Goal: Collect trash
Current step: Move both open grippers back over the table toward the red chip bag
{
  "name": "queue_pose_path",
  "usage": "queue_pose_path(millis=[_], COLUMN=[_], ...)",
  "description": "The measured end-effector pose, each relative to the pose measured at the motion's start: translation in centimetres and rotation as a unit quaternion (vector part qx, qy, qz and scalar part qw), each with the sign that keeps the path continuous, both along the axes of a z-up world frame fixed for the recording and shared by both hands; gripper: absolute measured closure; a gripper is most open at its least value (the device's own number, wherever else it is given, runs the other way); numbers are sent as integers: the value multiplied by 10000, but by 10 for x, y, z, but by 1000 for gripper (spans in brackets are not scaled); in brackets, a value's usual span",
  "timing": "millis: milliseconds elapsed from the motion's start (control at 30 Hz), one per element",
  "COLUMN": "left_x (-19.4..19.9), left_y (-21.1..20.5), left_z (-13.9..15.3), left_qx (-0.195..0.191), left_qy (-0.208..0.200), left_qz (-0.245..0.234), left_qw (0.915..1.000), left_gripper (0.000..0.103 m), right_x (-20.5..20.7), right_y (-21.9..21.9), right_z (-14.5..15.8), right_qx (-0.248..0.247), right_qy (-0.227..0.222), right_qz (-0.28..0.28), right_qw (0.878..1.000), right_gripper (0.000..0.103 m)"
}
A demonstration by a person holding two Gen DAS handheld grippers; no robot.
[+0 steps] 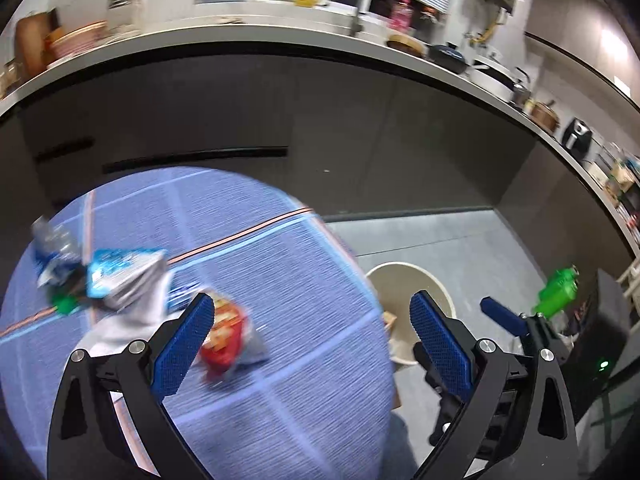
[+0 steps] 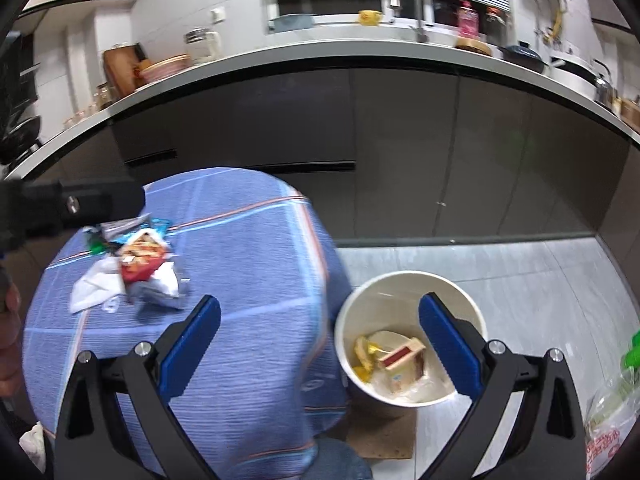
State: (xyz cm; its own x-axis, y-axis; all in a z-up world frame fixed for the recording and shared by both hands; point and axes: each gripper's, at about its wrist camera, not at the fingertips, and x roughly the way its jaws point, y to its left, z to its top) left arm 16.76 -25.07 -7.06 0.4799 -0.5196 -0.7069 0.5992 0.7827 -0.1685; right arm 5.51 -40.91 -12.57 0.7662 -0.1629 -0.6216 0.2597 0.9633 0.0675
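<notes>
Hovering tools (image 1: 310, 340) (image 2: 320, 344) — wrapper (image 1: 222, 334) print unreadable

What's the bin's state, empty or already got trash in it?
Not empty. The right wrist view shows the bin upright on the floor with a small carton and yellow scraps at the bottom, far from full.

Both your wrist cameras look steeply down from close above, facing the counter (image 2: 320, 52); they share the table (image 1: 280, 280) and bin (image 2: 400, 280).

Left tongs (image 1: 310, 344) spread wide, right tongs (image 2: 320, 346) spread wide, both empty
</notes>
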Motion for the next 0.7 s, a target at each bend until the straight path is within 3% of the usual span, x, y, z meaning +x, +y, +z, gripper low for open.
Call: queue_pose_path(millis=[267, 433, 533, 700], left_x=[5, 4, 1, 6], left_y=[68, 100, 113, 135], left_z=[-4, -1, 1, -3], left_qx=[98, 97, 145, 150], left_qy=[90, -14, -167, -179], left_qz=[608, 896, 1014, 1196], left_qw=[9981, 9959, 9946, 9925], left_gripper=[9, 9, 9, 9], right_x=[15, 21, 23, 32], right_y=[58, 82, 95, 115], right_z=[17, 21, 26, 28], right_qx=[-341, -279, -292, -418], right_qy=[-113, -242, -579, -467], right_qz=[530, 800, 968, 1242], right_qw=[9979, 9961, 9932, 9903], right_gripper=[3, 3, 3, 3])
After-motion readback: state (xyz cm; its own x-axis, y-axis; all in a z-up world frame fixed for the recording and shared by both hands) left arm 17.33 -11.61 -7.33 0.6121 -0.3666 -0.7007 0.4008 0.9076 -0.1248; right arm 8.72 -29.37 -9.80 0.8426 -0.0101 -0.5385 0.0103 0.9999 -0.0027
